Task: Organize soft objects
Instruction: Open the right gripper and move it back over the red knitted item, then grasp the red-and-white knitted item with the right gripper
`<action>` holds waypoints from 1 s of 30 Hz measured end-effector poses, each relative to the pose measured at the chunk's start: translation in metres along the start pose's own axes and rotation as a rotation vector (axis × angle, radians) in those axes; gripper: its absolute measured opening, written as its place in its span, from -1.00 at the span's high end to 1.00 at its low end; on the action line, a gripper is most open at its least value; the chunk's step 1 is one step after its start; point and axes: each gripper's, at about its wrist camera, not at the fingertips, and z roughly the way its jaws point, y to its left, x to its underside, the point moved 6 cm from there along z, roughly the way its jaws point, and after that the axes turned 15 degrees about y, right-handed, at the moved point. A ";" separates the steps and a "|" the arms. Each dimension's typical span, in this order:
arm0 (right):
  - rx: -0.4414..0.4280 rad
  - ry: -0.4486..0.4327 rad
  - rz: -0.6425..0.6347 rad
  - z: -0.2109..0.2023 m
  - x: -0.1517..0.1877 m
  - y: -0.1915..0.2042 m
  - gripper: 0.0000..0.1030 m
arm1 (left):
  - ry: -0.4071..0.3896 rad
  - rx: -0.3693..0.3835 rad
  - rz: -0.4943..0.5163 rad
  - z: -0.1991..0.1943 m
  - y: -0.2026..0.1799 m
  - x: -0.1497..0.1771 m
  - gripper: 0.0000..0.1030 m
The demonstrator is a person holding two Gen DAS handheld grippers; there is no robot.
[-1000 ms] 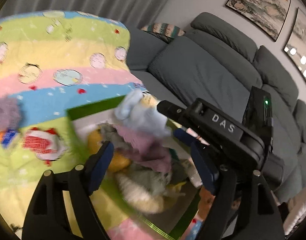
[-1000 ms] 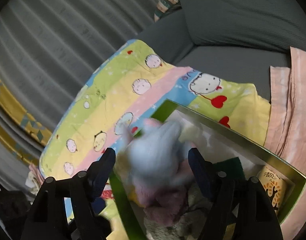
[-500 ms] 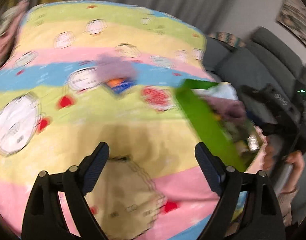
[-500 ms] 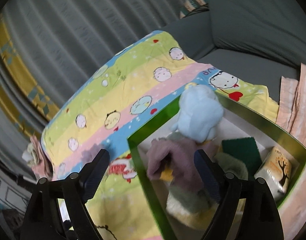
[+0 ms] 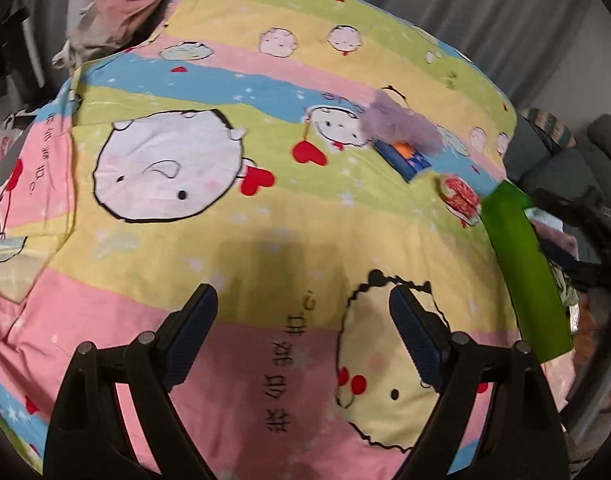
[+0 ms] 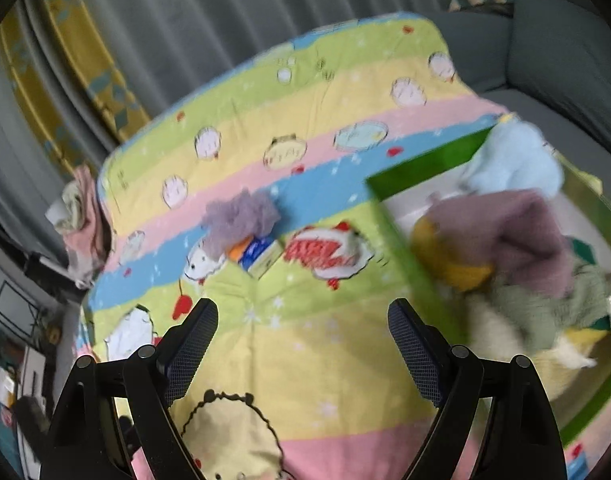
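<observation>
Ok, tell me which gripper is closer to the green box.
Right. The right gripper hovers beside the green box; the left gripper is farther off over the quilt, with the box at its view's edge.

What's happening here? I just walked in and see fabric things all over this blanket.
A person is sorting soft items with two handheld grippers. Both the left gripper and right gripper hang open and empty over the striped blanket. The green box already holds several plush pieces; a purple fluffy item lies outside it.
</observation>
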 end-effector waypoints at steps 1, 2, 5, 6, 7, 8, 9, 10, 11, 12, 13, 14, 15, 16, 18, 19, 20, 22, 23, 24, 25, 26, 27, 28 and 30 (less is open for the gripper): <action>0.010 0.026 0.004 0.012 -0.004 0.003 -0.71 | 0.006 0.011 -0.010 0.000 0.003 -0.001 -0.69; 0.024 0.042 0.012 0.019 -0.006 0.004 -0.71 | 0.010 0.027 -0.019 -0.001 0.005 -0.001 -0.69; 0.080 0.094 0.043 0.054 -0.020 0.011 -0.71 | 0.013 0.035 -0.029 -0.004 0.007 -0.001 -0.69; 0.103 0.108 0.054 0.062 -0.024 0.012 -0.71 | 0.011 0.026 -0.025 -0.005 0.008 -0.002 -0.69; 0.140 0.115 0.068 0.072 -0.030 0.012 -0.71 | 0.009 0.016 -0.020 -0.006 0.008 -0.002 -0.69; 0.168 0.114 0.074 0.080 -0.034 0.011 -0.71 | 0.006 0.009 -0.017 -0.007 0.010 -0.003 -0.69; 0.197 0.111 0.077 0.085 -0.038 0.011 -0.71 | -0.001 0.002 -0.017 -0.009 0.012 -0.003 -0.69; 0.236 0.104 0.075 0.092 -0.043 0.011 -0.71 | -0.003 -0.001 -0.022 -0.010 0.015 -0.004 -0.69; 0.269 0.099 0.075 0.098 -0.048 0.009 -0.71 | -0.005 0.000 -0.030 -0.011 0.017 -0.005 -0.69; 0.284 0.097 0.074 0.101 -0.051 0.007 -0.71 | -0.004 0.008 -0.035 -0.012 0.019 -0.006 -0.69; 0.301 0.100 0.077 0.106 -0.055 0.005 -0.71 | -0.001 0.012 -0.039 -0.012 0.021 -0.007 -0.69; 0.311 0.102 0.081 0.111 -0.058 0.003 -0.71 | 0.001 0.016 -0.046 -0.013 0.022 -0.008 -0.69; 0.319 0.111 0.077 0.116 -0.062 0.000 -0.71 | -0.001 0.023 -0.057 -0.013 0.024 -0.009 -0.69; 0.326 0.126 0.068 0.122 -0.065 -0.002 -0.68 | -0.001 0.026 -0.064 -0.013 0.025 -0.010 -0.69; 0.316 0.148 0.080 0.132 -0.067 -0.008 -0.51 | 0.001 0.031 -0.077 -0.013 0.027 -0.011 -0.69; 0.310 0.153 0.083 0.134 -0.067 -0.009 -0.45 | 0.002 0.033 -0.078 -0.014 0.028 -0.012 -0.69; 0.309 0.151 0.079 0.137 -0.067 -0.010 -0.44 | 0.002 0.037 -0.078 -0.014 0.028 -0.012 -0.69; 0.306 0.118 0.050 0.131 -0.065 -0.008 -0.35 | -0.001 0.039 -0.076 -0.015 0.027 -0.013 -0.69; 0.305 0.117 0.037 0.128 -0.061 -0.005 -0.35 | -0.002 0.039 -0.076 -0.015 0.028 -0.013 -0.69; 0.290 0.123 0.016 0.123 -0.055 -0.001 -0.34 | -0.003 0.039 -0.078 -0.015 0.028 -0.013 -0.69; 0.263 0.131 0.003 0.119 -0.049 0.003 -0.34 | -0.002 0.038 -0.080 -0.015 0.028 -0.012 -0.69; 0.229 0.143 -0.006 0.114 -0.043 0.007 -0.35 | 0.000 0.038 -0.084 -0.015 0.028 -0.012 -0.69; 0.185 0.169 -0.023 0.108 -0.032 0.012 -0.35 | 0.001 0.037 -0.087 -0.015 0.029 -0.012 -0.69; 0.146 0.196 -0.042 0.102 -0.021 0.018 -0.35 | 0.003 0.037 -0.094 -0.014 0.030 -0.012 -0.69; 0.107 0.261 -0.056 0.095 -0.001 0.030 -0.36 | 0.004 0.037 -0.102 -0.014 0.032 -0.011 -0.69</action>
